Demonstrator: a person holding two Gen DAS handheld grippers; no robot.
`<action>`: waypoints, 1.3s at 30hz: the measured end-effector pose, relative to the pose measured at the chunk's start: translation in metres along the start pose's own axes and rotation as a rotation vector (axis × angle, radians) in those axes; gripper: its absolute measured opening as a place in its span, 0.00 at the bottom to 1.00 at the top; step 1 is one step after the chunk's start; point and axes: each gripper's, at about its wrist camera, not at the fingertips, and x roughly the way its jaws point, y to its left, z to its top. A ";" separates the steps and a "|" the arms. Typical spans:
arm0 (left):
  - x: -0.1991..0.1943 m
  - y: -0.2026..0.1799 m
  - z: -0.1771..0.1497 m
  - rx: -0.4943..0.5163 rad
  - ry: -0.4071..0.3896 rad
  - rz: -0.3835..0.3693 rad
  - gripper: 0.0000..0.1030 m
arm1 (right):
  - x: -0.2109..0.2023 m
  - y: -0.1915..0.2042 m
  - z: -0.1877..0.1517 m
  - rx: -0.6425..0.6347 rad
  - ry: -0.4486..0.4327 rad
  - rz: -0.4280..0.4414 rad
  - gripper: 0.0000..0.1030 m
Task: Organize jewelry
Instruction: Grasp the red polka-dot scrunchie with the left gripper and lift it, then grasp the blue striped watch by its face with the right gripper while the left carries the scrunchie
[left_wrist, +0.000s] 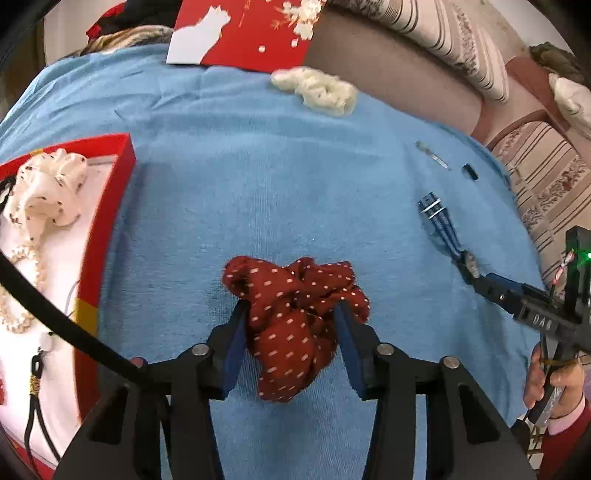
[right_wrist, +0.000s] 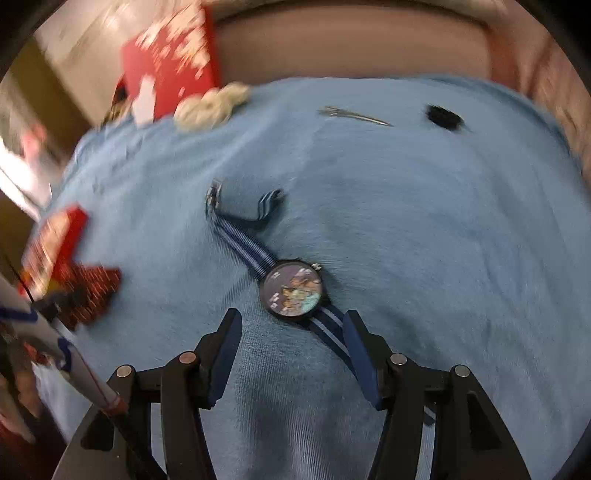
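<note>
Left wrist view: the left gripper (left_wrist: 291, 325) is seen partly open astride a red dotted scrunchie (left_wrist: 295, 317) lying on the blue cloth (left_wrist: 258, 184); the blue pads flank the bunched fabric and seem to brush its sides, but whether they press it cannot be told, so it is not judged to be gripped. To the left lies the red tray (left_wrist: 110, 221) with a white liner, where a cream scrunchie (left_wrist: 48, 192), a pearl strand (left_wrist: 22, 295) and a black cord (left_wrist: 37, 398) are already laid — the sorting is judged to be part done. In the right wrist view, blurred with motion, the right gripper (right_wrist: 291, 354) is held open with nothing clasped; the watch (right_wrist: 293, 290) with its striped blue strap lies on the cloth just ahead, its face between the fingertips and slightly beyond them, the near strap end passing beside the right finger. A hair clip (right_wrist: 354, 115), a small black item (right_wrist: 443, 116) and a cream fluffy piece (right_wrist: 210, 105) are left at the far side, beside the red box lid (right_wrist: 170, 62). The step in hand is judged to be the pick-up of two items at once. Next, each pair of jaws would need to be lowered and closed — squarely on the scrunchie's bulk, and across the strap or case of the watch — before a carry to the tray.
</note>
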 end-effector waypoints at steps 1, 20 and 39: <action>0.005 -0.001 0.001 -0.004 0.012 0.002 0.46 | 0.004 0.003 0.000 -0.031 0.003 -0.024 0.59; -0.070 0.022 -0.001 -0.002 -0.155 -0.034 0.11 | -0.029 0.038 0.004 -0.008 -0.098 0.003 0.42; -0.129 0.210 -0.031 -0.397 -0.193 0.190 0.11 | -0.018 0.128 0.023 -0.103 -0.087 -0.047 0.55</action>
